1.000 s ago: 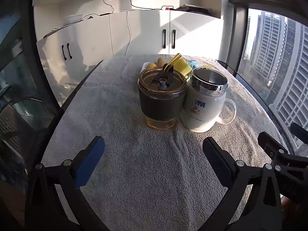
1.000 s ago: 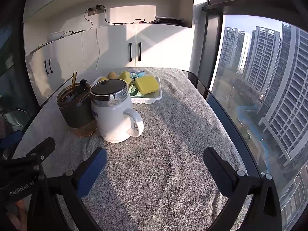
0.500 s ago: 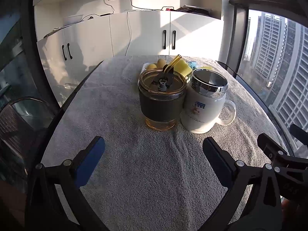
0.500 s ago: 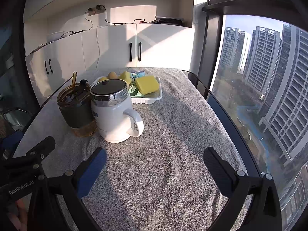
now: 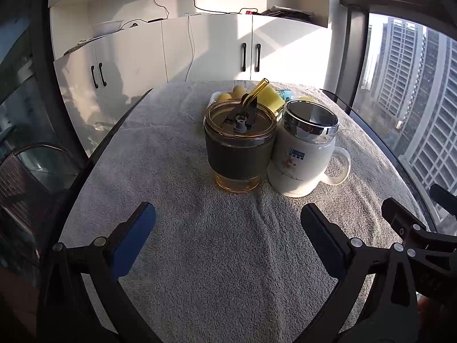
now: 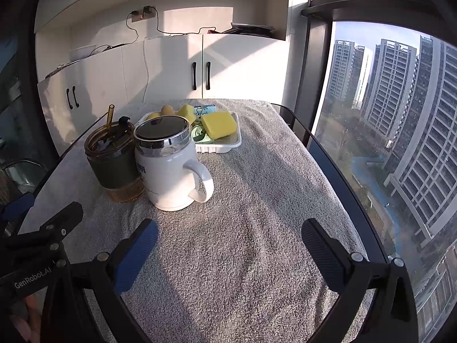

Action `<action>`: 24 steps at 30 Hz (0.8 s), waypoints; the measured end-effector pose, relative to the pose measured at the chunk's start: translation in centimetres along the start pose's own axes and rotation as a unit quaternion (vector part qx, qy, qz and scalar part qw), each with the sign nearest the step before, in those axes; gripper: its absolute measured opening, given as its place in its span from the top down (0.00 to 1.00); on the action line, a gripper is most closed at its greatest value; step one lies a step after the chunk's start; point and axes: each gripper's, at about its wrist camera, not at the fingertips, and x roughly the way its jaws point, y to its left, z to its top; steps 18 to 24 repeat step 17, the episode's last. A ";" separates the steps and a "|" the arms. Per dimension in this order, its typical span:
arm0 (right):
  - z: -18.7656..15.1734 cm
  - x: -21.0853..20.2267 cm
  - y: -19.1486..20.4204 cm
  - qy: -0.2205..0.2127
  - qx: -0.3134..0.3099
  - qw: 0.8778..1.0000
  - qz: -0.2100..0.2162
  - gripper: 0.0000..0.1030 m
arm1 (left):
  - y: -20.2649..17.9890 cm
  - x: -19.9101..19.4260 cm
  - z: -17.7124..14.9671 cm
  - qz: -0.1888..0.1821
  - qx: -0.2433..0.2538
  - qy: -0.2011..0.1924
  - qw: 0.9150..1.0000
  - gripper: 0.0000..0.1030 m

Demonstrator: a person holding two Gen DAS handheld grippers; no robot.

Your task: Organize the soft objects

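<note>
A white tray (image 6: 228, 145) at the far end of the table holds yellow sponges (image 6: 219, 124), small yellow balls (image 6: 167, 109) and a blue-green pack (image 6: 203, 111). In the left wrist view the tray (image 5: 213, 95) is mostly hidden behind the cups. My left gripper (image 5: 227, 218) is open and empty, low over the towel in front of the cups. My right gripper (image 6: 228, 234) is open and empty, to the right of the left one, which shows at its left (image 6: 42, 228).
An amber tumbler with a dark sleeve and straw (image 5: 238, 148) and a white lidded mug (image 5: 302, 154) stand side by side mid-table on a grey towel (image 6: 257, 200). The glass table edge runs along a window on the right. White cabinets stand behind.
Both grippers have barely shifted; the cups look very slightly closer in the left wrist view. Nothing was grasped or released.
</note>
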 end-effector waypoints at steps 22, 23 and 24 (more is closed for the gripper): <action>-0.1 0.1 0.0 0.003 0.001 1.000 0.001 0.00 | 0.0 -0.2 0.0 -0.001 -0.001 -0.010 1.000 0.00; -0.1 0.1 0.0 0.003 0.001 1.000 0.001 0.00 | 0.0 -0.2 0.0 -0.001 -0.001 -0.010 1.000 0.00; -0.1 0.1 0.0 0.003 0.001 1.000 0.001 0.00 | 0.0 -0.2 0.0 -0.001 -0.001 -0.010 1.000 0.00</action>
